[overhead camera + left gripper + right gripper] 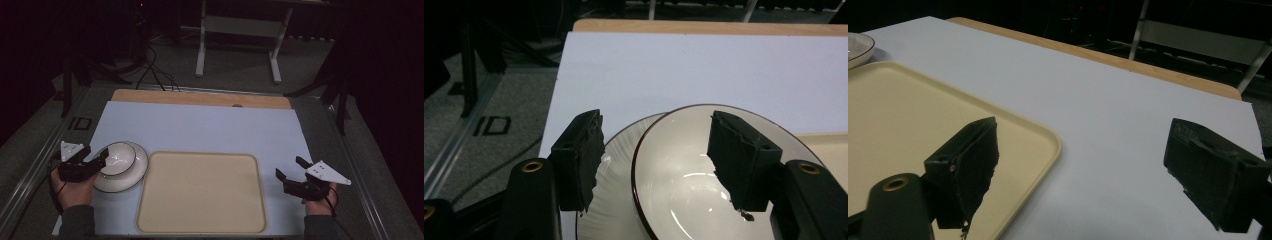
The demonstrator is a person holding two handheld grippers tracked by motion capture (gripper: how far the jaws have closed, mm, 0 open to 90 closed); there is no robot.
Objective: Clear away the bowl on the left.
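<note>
Left gripper [656, 165] stands wide open astride the near rim of the white bowl [117, 158]; one jaw hangs inside the bowl, the other outside over the plate [131, 176] beneath. The pads do not press on the rim.

Bowl sits on the plate at the near left of the white mat [200, 127], just beside the empty beige tray [200, 192].

Risk: the glazed rim is thin and slick, so a shallow pinch could slip, tipping the bowl or dragging the plate against the tray edge.

Right gripper [291, 171] hovers wide open, empty, at the tray's right.
</note>
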